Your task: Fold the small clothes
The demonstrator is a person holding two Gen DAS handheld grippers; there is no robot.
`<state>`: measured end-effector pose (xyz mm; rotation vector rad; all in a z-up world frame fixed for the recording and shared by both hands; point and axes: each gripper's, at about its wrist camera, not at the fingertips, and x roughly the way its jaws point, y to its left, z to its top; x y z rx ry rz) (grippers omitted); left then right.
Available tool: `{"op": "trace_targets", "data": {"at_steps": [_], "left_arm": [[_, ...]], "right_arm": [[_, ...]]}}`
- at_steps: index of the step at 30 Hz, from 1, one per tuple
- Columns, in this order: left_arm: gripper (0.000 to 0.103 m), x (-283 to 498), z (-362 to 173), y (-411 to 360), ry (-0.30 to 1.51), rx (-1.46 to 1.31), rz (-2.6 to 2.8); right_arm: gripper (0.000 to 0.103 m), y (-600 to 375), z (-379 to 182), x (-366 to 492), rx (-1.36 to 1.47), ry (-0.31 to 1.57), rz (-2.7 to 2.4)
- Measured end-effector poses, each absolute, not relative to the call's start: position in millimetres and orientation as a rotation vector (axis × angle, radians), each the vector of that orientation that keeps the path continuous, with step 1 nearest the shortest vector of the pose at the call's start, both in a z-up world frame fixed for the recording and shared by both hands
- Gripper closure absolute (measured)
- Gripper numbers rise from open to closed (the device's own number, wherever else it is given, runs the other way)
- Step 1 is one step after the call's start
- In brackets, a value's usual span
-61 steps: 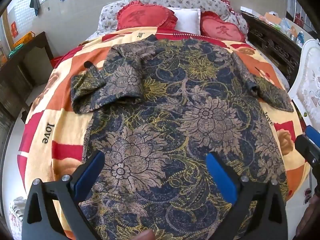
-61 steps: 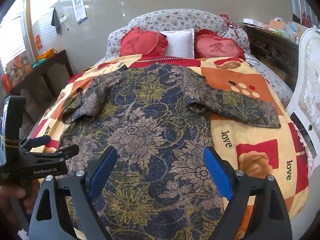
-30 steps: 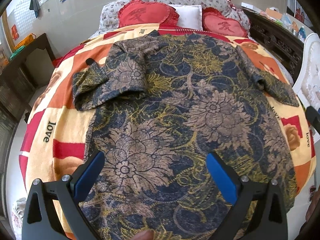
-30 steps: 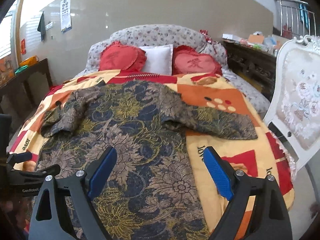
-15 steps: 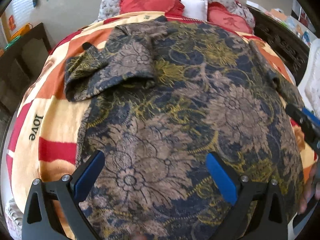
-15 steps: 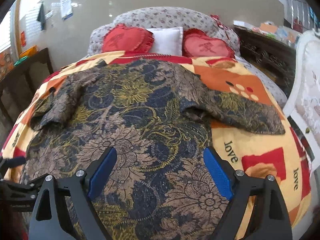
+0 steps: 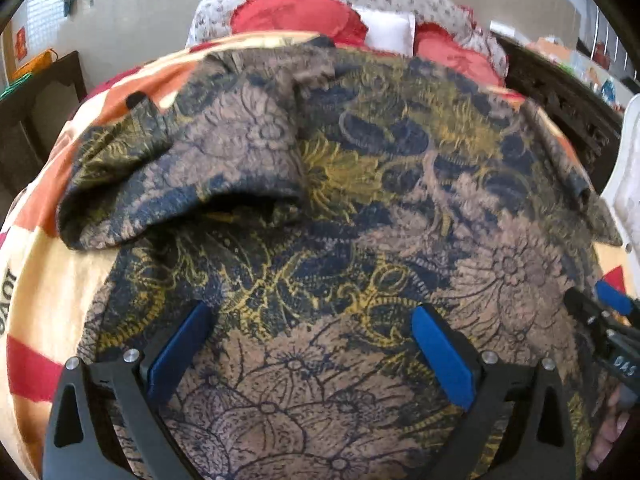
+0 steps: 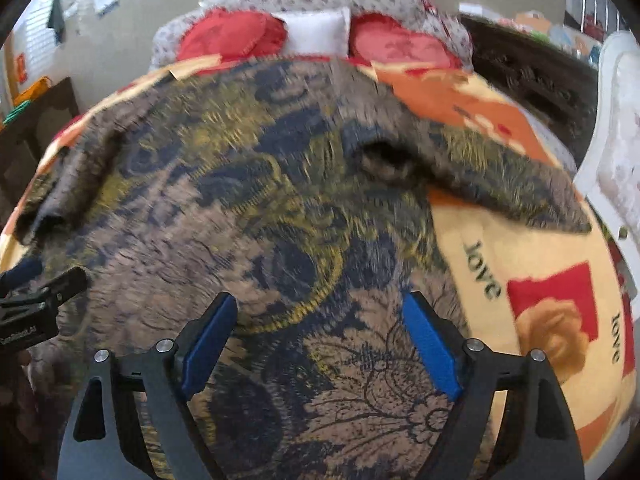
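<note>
- Shirt (image 7: 360,208) in a dark blue, gold and tan floral print lies spread flat on the blanket (image 7: 52,288), collar end toward the pillows and hem toward both cameras.
- Its left sleeve (image 7: 180,176) is doubled over near the shoulder; the other sleeve (image 8: 500,184) stretches out flat across the blanket.
- Left gripper (image 7: 316,344) hangs low over the lower part of the shirt, jaws spread wide, nothing between the 2 blue pads (image 7: 178,350).
- Right gripper (image 8: 320,340) is likewise spread wide and holding nothing, over the shirt near its right edge; whether either tool touches the cloth cannot be told.
- Blanket is orange, yellow and red, printed with "love" and roses.
- Behind it sit 2 red heart cushions (image 8: 232,36) with a white pillow (image 8: 316,34) between them.
- Right wrist view is motion-blurred.
</note>
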<state>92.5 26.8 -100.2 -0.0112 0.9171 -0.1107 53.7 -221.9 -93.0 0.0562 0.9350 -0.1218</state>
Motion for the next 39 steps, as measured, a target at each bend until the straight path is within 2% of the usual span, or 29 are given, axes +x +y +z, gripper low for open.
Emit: {"op": "trace_targets", "data": {"at_steps": [39], "left_arm": [[0.0, 103, -106, 26, 0.932, -0.011, -0.087]], "right_arm": [[0.003, -218, -98, 56, 0.039, 0.914, -0.154]]}}
